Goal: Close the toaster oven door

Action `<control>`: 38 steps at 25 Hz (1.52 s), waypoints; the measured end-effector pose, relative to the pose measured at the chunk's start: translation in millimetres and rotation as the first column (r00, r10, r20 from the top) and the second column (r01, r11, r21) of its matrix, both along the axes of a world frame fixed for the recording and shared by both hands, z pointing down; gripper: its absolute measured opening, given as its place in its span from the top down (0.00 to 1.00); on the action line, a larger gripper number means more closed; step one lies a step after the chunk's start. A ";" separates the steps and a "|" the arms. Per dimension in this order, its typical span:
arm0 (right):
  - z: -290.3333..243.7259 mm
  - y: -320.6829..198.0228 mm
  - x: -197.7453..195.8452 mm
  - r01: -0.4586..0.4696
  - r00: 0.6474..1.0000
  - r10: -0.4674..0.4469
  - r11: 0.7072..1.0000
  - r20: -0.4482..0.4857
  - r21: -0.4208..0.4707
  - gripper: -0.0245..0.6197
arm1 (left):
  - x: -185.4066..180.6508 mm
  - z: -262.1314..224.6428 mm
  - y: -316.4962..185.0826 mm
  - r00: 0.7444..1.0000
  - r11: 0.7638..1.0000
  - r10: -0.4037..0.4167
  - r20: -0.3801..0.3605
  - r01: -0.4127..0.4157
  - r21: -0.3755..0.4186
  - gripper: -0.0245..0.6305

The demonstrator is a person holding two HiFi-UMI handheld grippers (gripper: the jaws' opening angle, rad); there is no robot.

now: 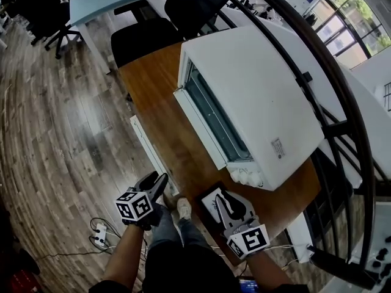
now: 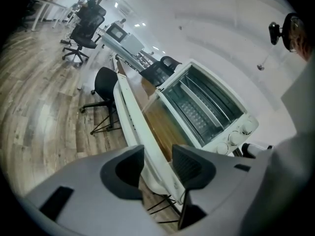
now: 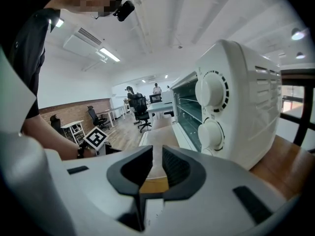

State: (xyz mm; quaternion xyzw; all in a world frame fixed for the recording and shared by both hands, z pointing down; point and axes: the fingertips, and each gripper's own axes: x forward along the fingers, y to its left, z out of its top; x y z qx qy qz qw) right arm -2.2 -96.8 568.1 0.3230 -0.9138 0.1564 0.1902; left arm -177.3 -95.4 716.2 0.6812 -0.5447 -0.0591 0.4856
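Note:
A white toaster oven stands on a wooden table. Its glass door is folded down flat toward me, and the cavity and racks show. My left gripper is at the door's front corner. In the left gripper view its jaws stand open astride the door's white edge, with gaps on both sides. My right gripper hovers near the table's front edge below the knobs. Its jaws are a narrow gap apart and hold nothing. The open door lies ahead of it.
A black flat object lies on the table under the right gripper. Black office chairs stand behind the table. A dark railing curves along the right. A power strip with cables lies on the wood floor at my left.

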 end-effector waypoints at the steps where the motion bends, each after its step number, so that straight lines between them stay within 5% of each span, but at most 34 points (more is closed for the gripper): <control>1: -0.5 -0.6 -0.1 0.000 1.000 0.000 1.000 0.000 0.001 0.87 | 0.0 -0.4 0.3 1.000 1.000 -0.002 -0.004 0.002 -0.001 0.68; 11: -1.8 -3.8 -19.0 0.057 0.998 -0.057 0.998 -0.001 0.002 0.83 | -5.9 -41.9 -5.0 0.999 0.997 -0.043 -0.025 0.044 0.066 0.72; 18: -15.9 -7.2 -45.0 0.086 0.994 -0.085 0.996 0.069 -0.010 0.83 | 0.5 -92.6 -23.2 0.999 0.985 0.027 0.026 -0.031 0.170 0.78; 26: -19.2 -5.9 -71.7 0.104 0.985 -0.095 0.993 0.146 -0.058 0.83 | 18.8 -150.4 -46.9 0.997 0.964 0.081 -0.016 -0.074 0.256 0.75; 31: -24.5 -13.0 -71.7 0.063 0.974 -0.030 0.988 0.227 -0.138 0.83 | 26.3 -168.6 -53.5 0.991 0.943 0.122 0.063 -0.135 0.304 0.73; 38: -45.7 -32.0 -58.1 -0.006 0.962 0.034 0.994 0.270 -0.106 0.90 | 15.9 -190.4 -57.8 0.983 0.921 0.092 0.158 -0.145 0.361 0.74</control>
